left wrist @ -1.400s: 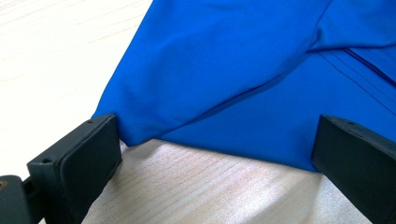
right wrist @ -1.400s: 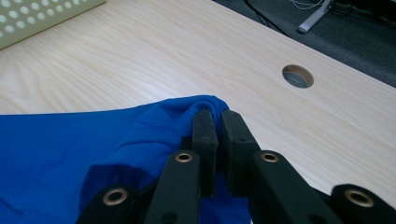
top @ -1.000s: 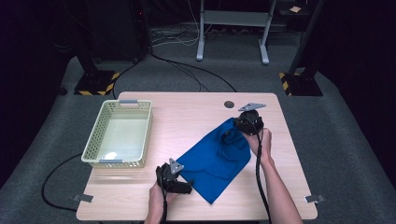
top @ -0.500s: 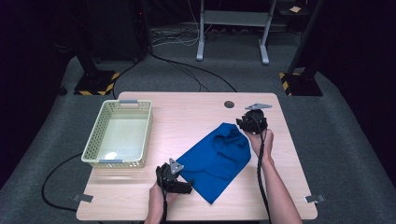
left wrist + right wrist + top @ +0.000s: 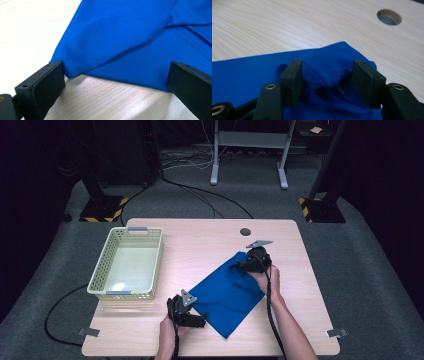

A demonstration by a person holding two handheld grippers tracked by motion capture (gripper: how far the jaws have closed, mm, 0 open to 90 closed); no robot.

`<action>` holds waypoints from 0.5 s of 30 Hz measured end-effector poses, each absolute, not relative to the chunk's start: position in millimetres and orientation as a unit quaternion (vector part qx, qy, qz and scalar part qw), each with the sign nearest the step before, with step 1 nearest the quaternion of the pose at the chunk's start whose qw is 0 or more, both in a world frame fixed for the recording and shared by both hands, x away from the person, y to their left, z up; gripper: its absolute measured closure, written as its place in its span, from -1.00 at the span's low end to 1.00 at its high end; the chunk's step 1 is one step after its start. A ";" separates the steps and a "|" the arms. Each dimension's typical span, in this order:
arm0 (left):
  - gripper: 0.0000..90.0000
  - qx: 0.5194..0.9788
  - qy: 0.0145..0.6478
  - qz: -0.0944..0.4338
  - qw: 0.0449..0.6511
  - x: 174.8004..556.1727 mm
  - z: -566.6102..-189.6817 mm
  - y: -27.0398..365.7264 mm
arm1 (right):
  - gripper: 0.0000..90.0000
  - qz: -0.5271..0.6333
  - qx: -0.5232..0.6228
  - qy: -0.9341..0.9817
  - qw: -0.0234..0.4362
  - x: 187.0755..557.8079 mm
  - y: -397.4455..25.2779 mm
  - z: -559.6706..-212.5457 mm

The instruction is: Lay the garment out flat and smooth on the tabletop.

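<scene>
A blue shirt (image 5: 227,292) lies flat on the wooden table (image 5: 200,245), a bit right of the middle and reaching toward the near edge. One corner of it points at the near edge.

The left gripper (image 5: 192,317) sits by the near edge, right at the shirt's left side. In the left gripper view its jaws are wide open. A folded edge of the shirt (image 5: 130,37) lies between them and touches the left jaw. The jaws are not squeezing it.

The right gripper (image 5: 246,265) is at the far end of the shirt, closer to the table's right edge. In the right gripper view its jaws are open. A bunched-up bit of shirt (image 5: 327,72) sits between them.

A pale yellow basket (image 5: 150,265) stands near the left edge. A round hole (image 5: 245,231) is in the table near the far edge.
</scene>
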State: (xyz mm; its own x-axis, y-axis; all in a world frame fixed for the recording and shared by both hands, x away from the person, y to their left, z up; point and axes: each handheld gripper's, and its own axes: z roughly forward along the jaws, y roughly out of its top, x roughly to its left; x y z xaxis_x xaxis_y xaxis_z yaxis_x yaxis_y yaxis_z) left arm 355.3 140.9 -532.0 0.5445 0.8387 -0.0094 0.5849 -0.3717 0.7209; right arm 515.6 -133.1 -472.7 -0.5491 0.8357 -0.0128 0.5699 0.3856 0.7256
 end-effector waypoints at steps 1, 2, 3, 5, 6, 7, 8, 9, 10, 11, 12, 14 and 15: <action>-0.98 0.808 0.441 0.183 0.346 355.3 -532.0 140.9 | 0.09 0.340 0.435 0.812 0.191 518.2 -132.4 -476.0; -0.98 0.807 0.441 0.183 0.347 355.2 -532.0 140.8 | 0.23 0.330 0.438 0.814 0.190 522.1 -131.9 -480.6; -0.97 0.808 0.441 0.183 0.346 355.3 -532.0 140.9 | 0.41 0.321 0.440 0.816 0.193 525.0 -132.3 -483.4; -0.97 0.808 0.440 0.183 0.347 355.3 -532.0 141.0 | 0.69 0.314 0.445 0.815 0.199 529.8 -134.4 -486.1; -0.97 0.808 0.440 0.183 0.347 355.3 -532.0 140.9 | 0.86 0.315 0.448 0.812 0.203 532.0 -136.2 -486.5; -0.97 0.808 0.440 0.183 0.347 355.3 -532.0 141.0 | 0.90 0.314 0.452 0.810 0.204 534.6 -137.7 -486.5; -0.97 0.808 0.440 0.182 0.346 355.2 -531.9 141.0 | 0.94 0.312 0.458 0.806 0.208 538.1 -139.5 -485.9; -0.97 0.808 0.440 0.182 0.347 355.2 -532.0 141.0 | 0.96 0.312 0.460 0.805 0.210 540.3 -140.6 -485.3; -0.97 0.808 0.440 0.182 0.347 355.2 -531.9 141.0 | 0.98 0.311 0.464 0.802 0.210 542.8 -141.6 -484.1; -0.97 0.808 0.440 0.182 0.346 355.2 -531.9 141.0 | 1.00 0.313 0.463 0.801 0.215 544.8 -142.6 -482.9; -0.97 0.808 0.440 0.182 0.346 355.2 -531.9 141.0 | 0.99 0.311 0.465 0.801 0.215 546.8 -142.9 -481.8; -0.97 0.808 0.441 0.182 0.346 355.2 -531.9 141.0 | 0.99 0.313 0.467 0.799 0.213 548.3 -144.0 -480.6; -0.97 0.808 0.441 0.183 0.347 355.2 -531.9 140.9 | 1.00 0.315 0.467 0.798 0.214 547.8 -144.7 -479.4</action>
